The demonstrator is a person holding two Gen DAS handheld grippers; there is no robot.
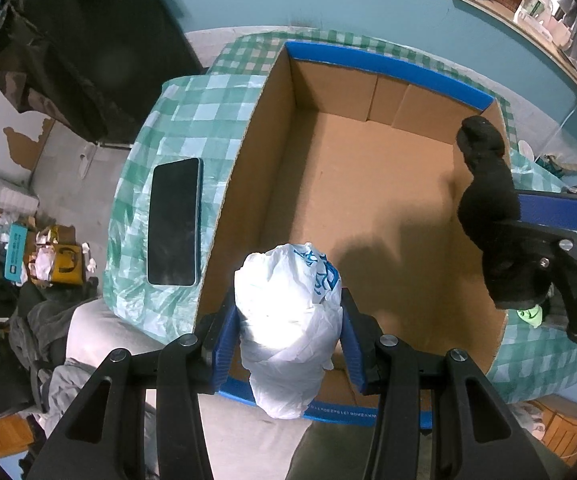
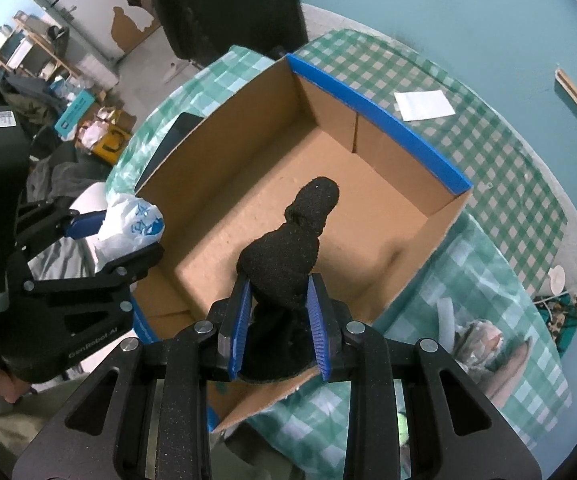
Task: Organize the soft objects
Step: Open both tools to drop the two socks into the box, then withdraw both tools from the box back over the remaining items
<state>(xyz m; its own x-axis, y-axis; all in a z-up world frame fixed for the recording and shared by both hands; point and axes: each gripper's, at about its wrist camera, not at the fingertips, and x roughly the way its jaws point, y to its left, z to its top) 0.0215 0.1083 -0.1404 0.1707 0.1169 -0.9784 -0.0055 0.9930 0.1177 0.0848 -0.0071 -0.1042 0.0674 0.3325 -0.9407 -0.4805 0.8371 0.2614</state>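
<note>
An open cardboard box (image 1: 272, 128) with blue edges stands on the green checked tablecloth; it also shows in the right wrist view (image 2: 372, 148), and nothing lies on its floor. My left gripper (image 1: 288, 320) is shut on a crumpled white plastic bag (image 1: 288, 320) and holds it over the box's near edge; the bag also shows in the right wrist view (image 2: 136, 224). My right gripper (image 2: 278, 300) is shut on a rolled black sock (image 2: 288, 256) and holds it above the box's near right side; the sock also shows in the left wrist view (image 1: 488, 208).
A dark phone (image 1: 174, 220) lies on the cloth left of the box. A white paper (image 2: 424, 105) lies on the cloth beyond the box. More soft items (image 2: 480, 336) lie on the cloth to the right. Clutter covers the floor at left.
</note>
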